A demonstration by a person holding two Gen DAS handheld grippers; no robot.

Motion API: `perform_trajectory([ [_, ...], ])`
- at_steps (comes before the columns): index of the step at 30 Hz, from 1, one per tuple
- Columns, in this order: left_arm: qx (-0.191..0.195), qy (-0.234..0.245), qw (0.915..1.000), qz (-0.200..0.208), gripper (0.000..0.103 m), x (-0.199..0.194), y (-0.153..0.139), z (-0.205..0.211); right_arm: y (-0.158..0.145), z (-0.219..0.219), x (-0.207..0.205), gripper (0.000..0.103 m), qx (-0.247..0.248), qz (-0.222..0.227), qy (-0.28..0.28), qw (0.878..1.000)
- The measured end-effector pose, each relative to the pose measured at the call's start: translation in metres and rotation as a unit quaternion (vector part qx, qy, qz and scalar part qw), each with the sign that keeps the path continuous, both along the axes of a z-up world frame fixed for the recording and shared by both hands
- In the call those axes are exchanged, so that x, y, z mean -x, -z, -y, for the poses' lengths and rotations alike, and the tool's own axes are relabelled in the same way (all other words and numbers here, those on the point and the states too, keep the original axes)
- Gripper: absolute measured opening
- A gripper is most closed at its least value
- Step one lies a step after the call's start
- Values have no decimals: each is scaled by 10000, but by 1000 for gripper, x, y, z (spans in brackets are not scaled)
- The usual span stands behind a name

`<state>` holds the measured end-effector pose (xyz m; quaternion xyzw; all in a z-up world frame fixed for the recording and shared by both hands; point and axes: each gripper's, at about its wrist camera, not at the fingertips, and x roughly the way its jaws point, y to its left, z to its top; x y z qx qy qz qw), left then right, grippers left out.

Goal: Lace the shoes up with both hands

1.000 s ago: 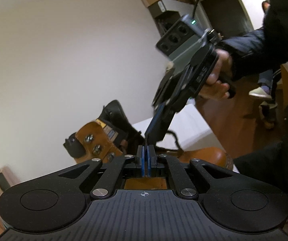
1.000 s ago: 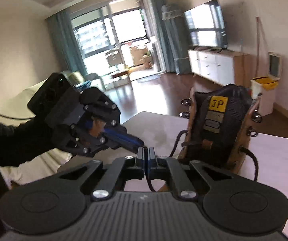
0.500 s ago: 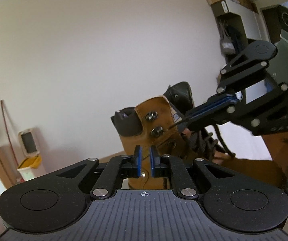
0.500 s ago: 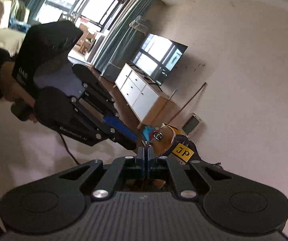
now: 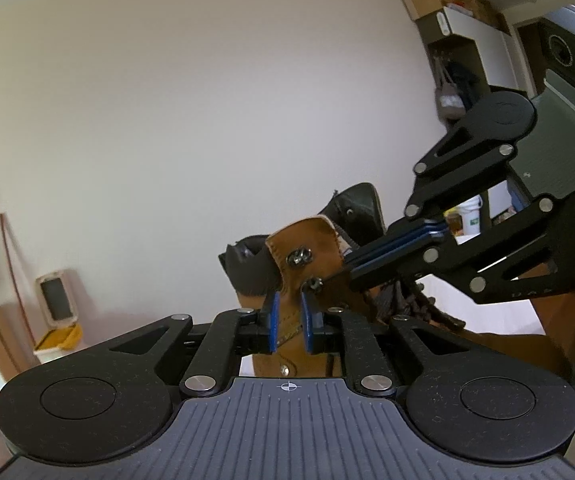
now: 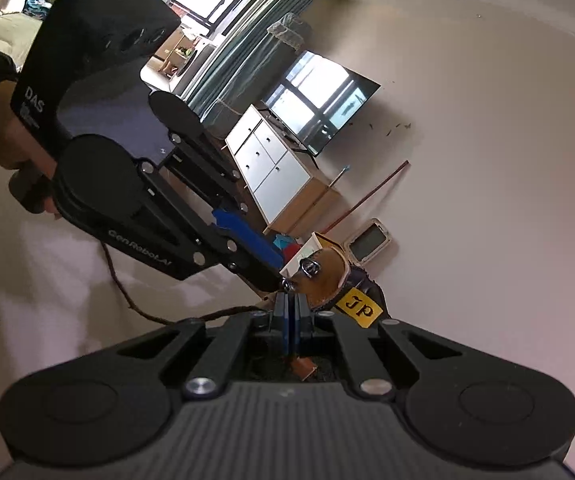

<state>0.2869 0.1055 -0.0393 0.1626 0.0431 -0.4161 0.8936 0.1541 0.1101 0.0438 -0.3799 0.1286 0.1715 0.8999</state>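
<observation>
So the only real container here is the little bin [image 5: 56,322] on the floor by the far wall, flap lid up, yellow liner showing, and I can't tell what's inside. The tan boot [image 5: 307,276] stands on the white desk [image 5: 483,316], ankle collar up, metal lace hooks on the flap facing the left camera. The left gripper [image 5: 288,322] has its blue pads a small way apart (they've just been opening) with the boot's tan leather showing in the gap right at the lower hook, though I can't tell if the pads actually touch it. The right gripper [image 5: 345,270] comes in from the right with its jaws pressed together, tips right against the edge of that same flap; whether a lace is pinched in there I honestly can't make out. The right wrist view gives stuff the left one doesn't: the yellow "JP" tag [image 6: 359,311] on the tongue, a dark brown lace [image 6: 135,300] trailing across the desk, a hand [image 6: 11,136] on the left gripper's handle, plus the TV [image 6: 319,104] and white cabinet [image 6: 271,168]. The left view alone shows the dark laces [image 5: 419,304] bunched on the boot's front.
</observation>
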Motion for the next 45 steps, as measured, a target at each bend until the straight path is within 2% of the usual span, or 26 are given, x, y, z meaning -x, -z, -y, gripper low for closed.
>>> perform_trajectory([
  [4, -221, 20, 9996, 179, 20, 2, 2, 1, 2, -8, -4, 4, 148, -23, -30, 9999],
  [8, -571, 103, 9969, 538, 21, 5, 5, 6, 2, -11, -4, 4, 264, -9, -22, 9996],
  [15, -1096, 341, 9869, 1137, 23, 10, 6, 15, 6, -20, -4, 4, 603, 20, 164, 9980],
  [21, -1284, 387, 9812, 1391, 22, 12, 6, 19, 11, -27, -8, 4, 868, 30, 242, 9959],
  [26, -1583, 567, 9734, 1559, 21, 12, 3, 21, 14, -38, -20, 5, 890, 34, 215, 9958],
  [29, -1765, 699, 9680, 1643, 15, 12, 1, 22, 15, -37, -22, 5, 892, 31, 209, 9958],
  [31, -1932, 803, 9633, 1683, 5, 13, 0, 25, 16, -38, -23, 5, 893, 38, 207, 9958],
  [32, -2007, 838, 9612, 1699, 5, 13, 0, 26, 17, -38, -23, 5, 890, 40, 211, 9958],
  [36, -2091, 660, 9616, 1652, 2, 16, -2, 30, 17, -36, -23, 6, 770, 25, 180, 9969],
  [38, -2091, 476, 9634, 1606, 2, 19, 0, 29, 14, -31, -19, 12, 542, 70, 100, 9985],
  [40, -2066, 249, 9663, 1515, 2, 20, 2, 26, 9, -21, -12, 23, 212, 131, 31, 9997],
  [44, -2066, -390, 9705, 1176, 2, 15, 9, 11, 1, 5, 2, 26, -421, 151, 128, 9989],
  [45, -2079, -575, 9705, 1076, 2, 14, 12, 6, 1, 12, 6, 33, -488, 155, 205, 9985],
])
